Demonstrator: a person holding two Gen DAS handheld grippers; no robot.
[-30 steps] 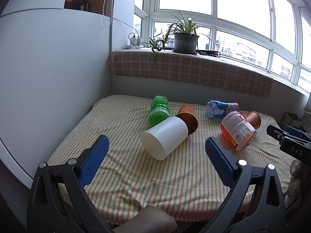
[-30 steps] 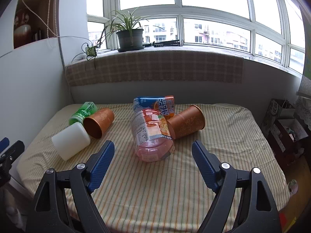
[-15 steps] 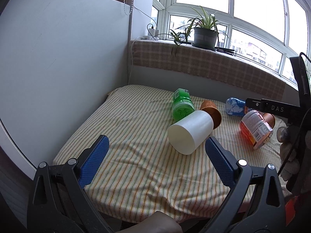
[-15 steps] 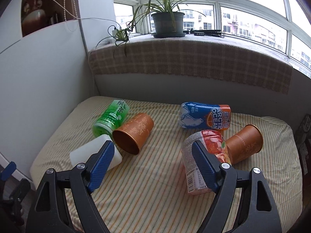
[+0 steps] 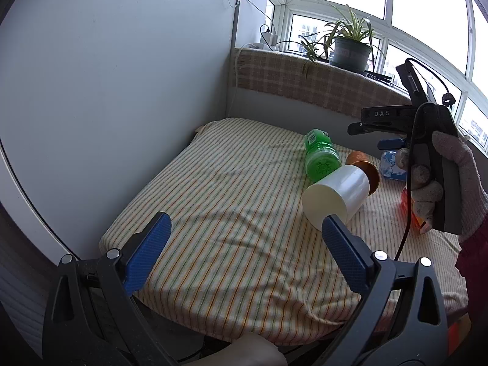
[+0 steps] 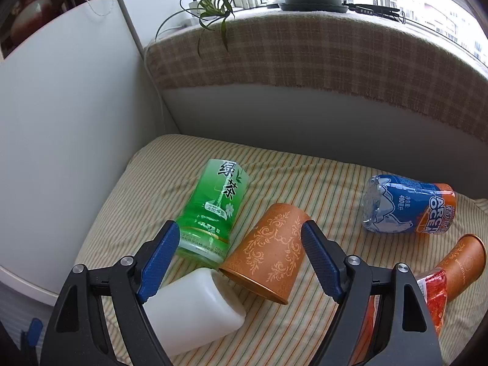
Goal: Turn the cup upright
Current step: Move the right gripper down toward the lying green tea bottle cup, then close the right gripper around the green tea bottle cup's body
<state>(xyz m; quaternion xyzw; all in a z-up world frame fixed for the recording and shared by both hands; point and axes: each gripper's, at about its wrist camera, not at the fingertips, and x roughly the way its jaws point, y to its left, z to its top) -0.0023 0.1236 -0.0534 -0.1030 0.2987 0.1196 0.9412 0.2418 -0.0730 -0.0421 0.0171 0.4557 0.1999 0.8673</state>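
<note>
The right tongs (image 6: 236,241) hang spread wide, grasping nothing, over a striped bed (image 6: 320,180). Between their blue pads (image 6: 160,254) lies the near orange cup (image 6: 268,251) on its side, mouth toward 5 o'clock, base toward 12. Whether the pads touch it I cannot tell.

At 10 o'clock from that cup a green bottle (image 6: 213,210) lies on its side, just beside it. At 7 o'clock a white cup (image 6: 195,308) lies tipped over, its end touching or nearly touching the orange cup's rim. At 2 o'clock, well apart, lies a blue bottle (image 6: 408,209). At 3 o'clock a second orange cup (image 6: 463,263) lies on its side against a red bottle (image 6: 433,292), which the right finger partly hides.

The left tongs (image 5: 244,231) are also released and empty, low over the bed's near edge. In this view the white cup (image 5: 335,196) shows at 2 o'clock, its flat end facing the camera, with the green bottle (image 5: 321,155) behind it and the orange cup (image 5: 364,167) peeking out at its far right side. A gloved hand (image 5: 445,183) at 3 o'clock grips the right tool's handle.

A potted plant (image 5: 349,47) stands on the windowsill at 12 o'clock.
</note>
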